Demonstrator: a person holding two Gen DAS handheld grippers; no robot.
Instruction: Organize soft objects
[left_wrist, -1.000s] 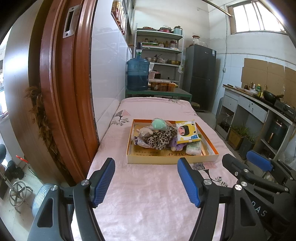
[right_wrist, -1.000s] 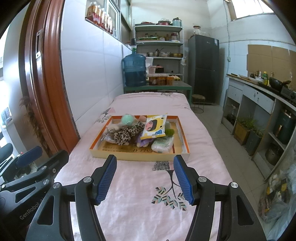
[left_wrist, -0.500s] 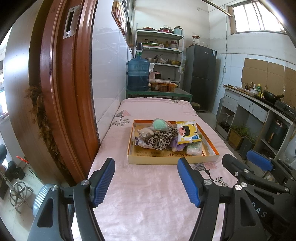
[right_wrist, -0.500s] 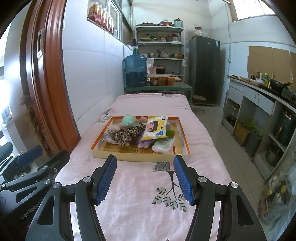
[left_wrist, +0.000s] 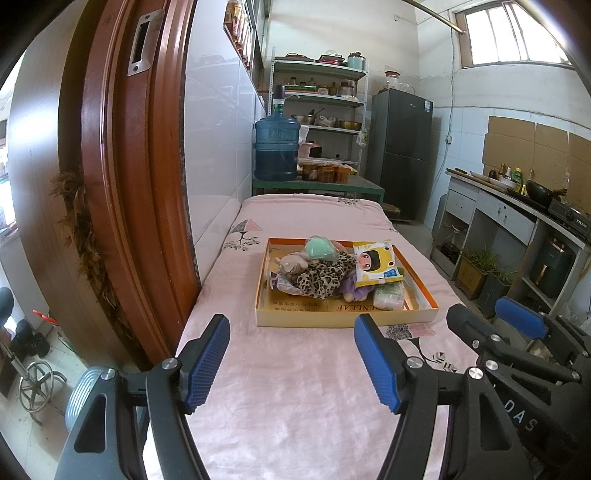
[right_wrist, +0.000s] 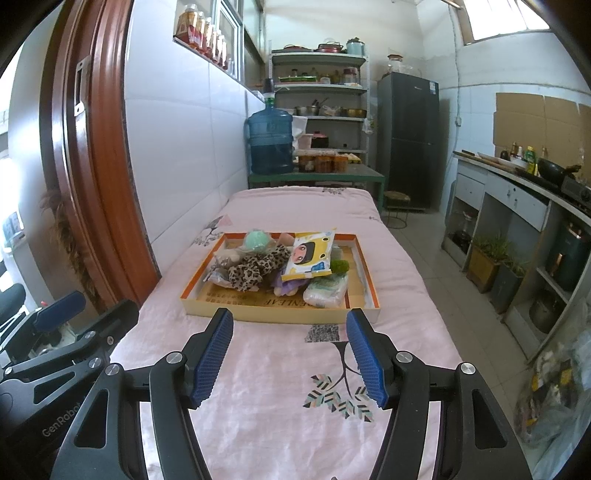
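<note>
A purple toy (right_wrist: 286, 286) lies mostly hidden under the yellow packet (right_wrist: 308, 254).

the right gripper (right_wrist: 290, 354) hangs wide open and empty over the pink sheet (right_wrist: 280, 406), just short of the orange-rimmed tray (right_wrist: 280, 314). in the tray, leopard-print fabric (right_wrist: 255, 269) lies left of a yellow wipes pack (right_wrist: 310, 254).

Long table (left_wrist: 295, 398) draped in pink leaf-printed cloth (right_wrist: 332, 387); shallow orange-rimmed cardboard tray (left_wrist: 343, 318) resting directly on cloth, mid-length, heaped with soft objects (left_wrist: 325, 275).
</note>
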